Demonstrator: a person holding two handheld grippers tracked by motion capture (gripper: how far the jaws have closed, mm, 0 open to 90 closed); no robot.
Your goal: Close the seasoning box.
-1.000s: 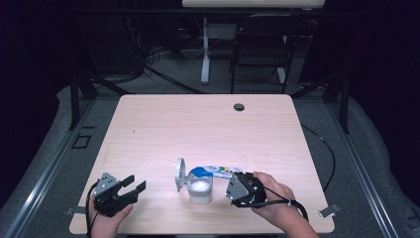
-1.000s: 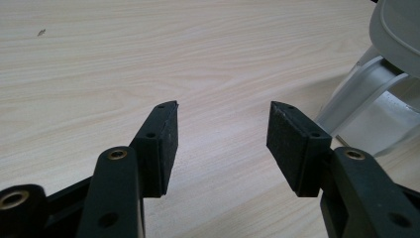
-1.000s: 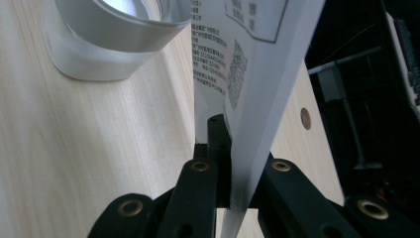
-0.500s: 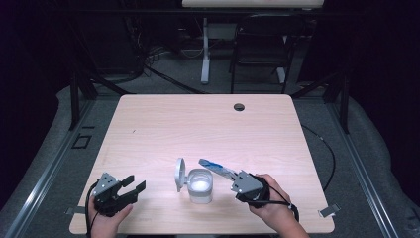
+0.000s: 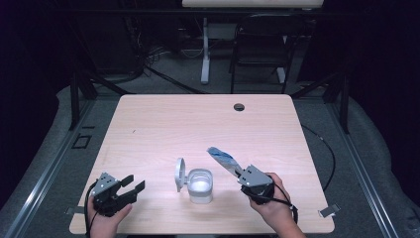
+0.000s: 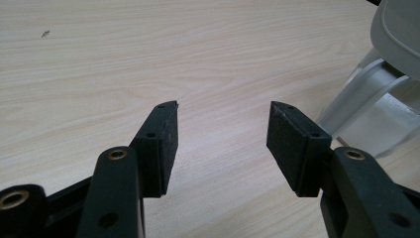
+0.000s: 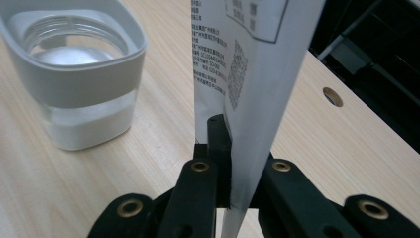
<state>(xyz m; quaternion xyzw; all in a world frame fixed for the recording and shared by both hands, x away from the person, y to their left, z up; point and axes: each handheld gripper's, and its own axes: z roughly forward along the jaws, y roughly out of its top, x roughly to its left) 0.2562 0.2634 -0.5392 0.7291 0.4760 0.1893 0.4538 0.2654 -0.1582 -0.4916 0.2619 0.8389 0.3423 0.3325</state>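
Note:
A clear jar (image 5: 200,185) with a grey rim and a flipped-up grey lid (image 5: 180,174) stands near the table's front edge; white powder lies in its bottom (image 7: 86,124). My right gripper (image 5: 241,173) is shut on a blue-and-white printed sachet (image 5: 222,159), which sticks up and away to the jar's right. In the right gripper view the sachet (image 7: 242,74) rises flat between the jaws, beside the jar. My left gripper (image 5: 132,183) rests at the front left, open with nothing between its fingers (image 6: 163,144); the jar's lid (image 6: 396,29) shows at its right.
The light wood table (image 5: 198,124) has a cable hole (image 5: 239,106) near its far edge. A chair and desk legs stand on the dark floor beyond. Tape tabs sit at the front corners.
My right gripper has drawn the sachet away from above the jar to its right, and the sachet now tilts up and back. The left gripper has kept still.

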